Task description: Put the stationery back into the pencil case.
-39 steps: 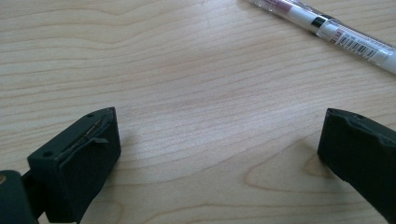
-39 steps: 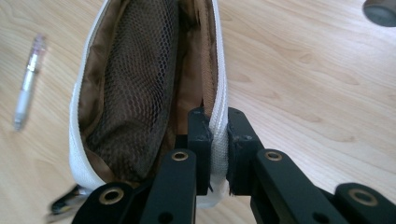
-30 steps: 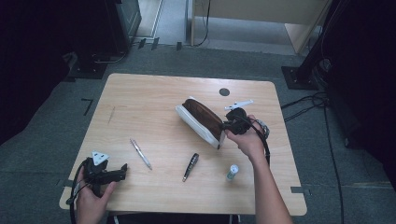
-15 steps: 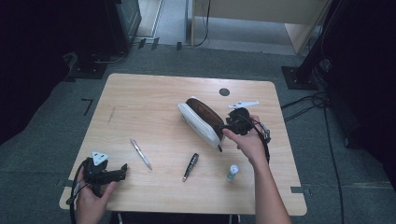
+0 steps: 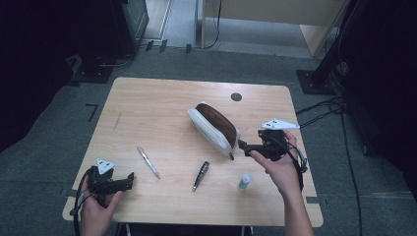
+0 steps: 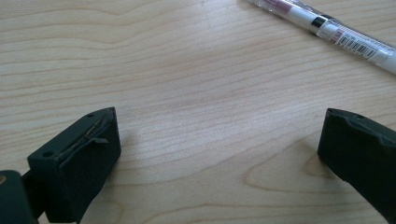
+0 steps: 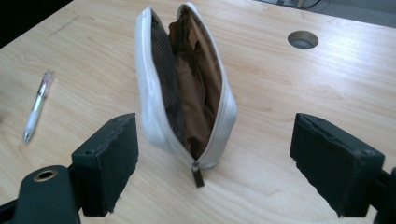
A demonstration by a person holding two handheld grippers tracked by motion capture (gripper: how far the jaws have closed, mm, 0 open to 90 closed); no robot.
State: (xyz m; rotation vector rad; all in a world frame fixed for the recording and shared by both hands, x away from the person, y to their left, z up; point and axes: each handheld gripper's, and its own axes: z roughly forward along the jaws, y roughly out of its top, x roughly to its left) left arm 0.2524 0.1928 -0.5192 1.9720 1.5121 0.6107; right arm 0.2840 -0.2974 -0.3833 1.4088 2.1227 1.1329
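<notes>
A white zip pouch with a brown lining lies open in the middle of the wooden table. In the right gripper view the pouch gapes toward me, its zip pull at the near end. My right gripper hovers just right of that end. Its jaws have just been opening, and the right gripper is open with its pads apart from the pouch. My left gripper rests near the front left edge. The left gripper is open over bare wood, with a white pen beyond it.
The white pen, a dark pen and a small capped tube lie along the front half of the table. A round cable hole sits near the far edge. Dark stands and cables ring the table on the floor.
My right gripper has left the pouch's near end, opened its jaws and drawn back to the right and slightly up. The left gripper has stayed put.
</notes>
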